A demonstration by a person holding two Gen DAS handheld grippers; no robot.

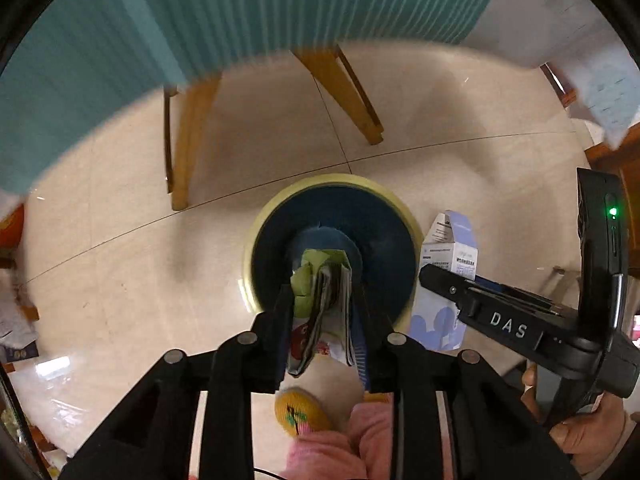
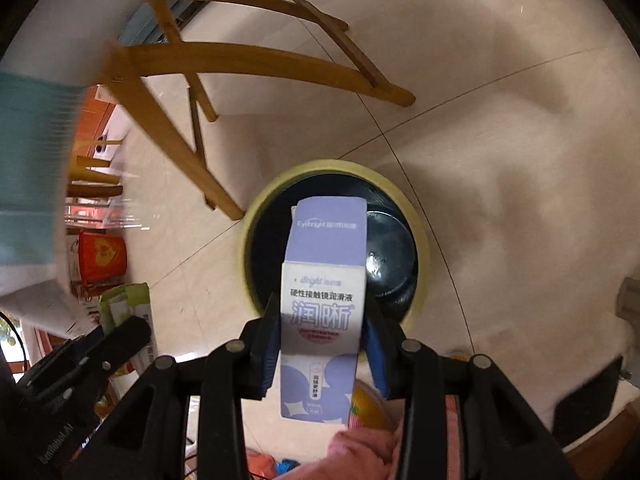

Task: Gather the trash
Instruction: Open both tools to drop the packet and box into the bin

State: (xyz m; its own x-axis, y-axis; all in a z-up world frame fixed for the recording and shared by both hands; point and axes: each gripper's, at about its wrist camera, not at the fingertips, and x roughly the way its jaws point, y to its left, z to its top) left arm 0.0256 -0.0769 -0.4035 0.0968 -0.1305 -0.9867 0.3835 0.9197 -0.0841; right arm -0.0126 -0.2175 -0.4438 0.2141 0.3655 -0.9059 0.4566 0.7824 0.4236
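A round bin with a pale yellow rim [image 1: 332, 178] and a dark liner stands on the tiled floor straight below both grippers. My left gripper [image 1: 322, 292] points down over its mouth, shut on a folded bundle of wrappers [image 1: 320, 316], green, silver and red. In the right wrist view my right gripper [image 2: 323, 304] is shut on an upright white and lilac carton [image 2: 328, 240] above the bin's rim [image 2: 332, 164]. The carton [image 1: 452, 240] and right gripper [image 1: 444, 280] also show beside the bin in the left view. The left gripper [image 2: 120, 336] with its green wrapper [image 2: 124, 304] shows at lower left.
Wooden chair legs [image 1: 188, 140] [image 2: 240, 64] stand on the floor just beyond the bin, under a teal cloth [image 1: 240, 8]. A red tub [image 2: 102, 256] and clutter sit at the left. A yellow slipper [image 1: 300, 412] and a pink trouser leg are below the grippers.
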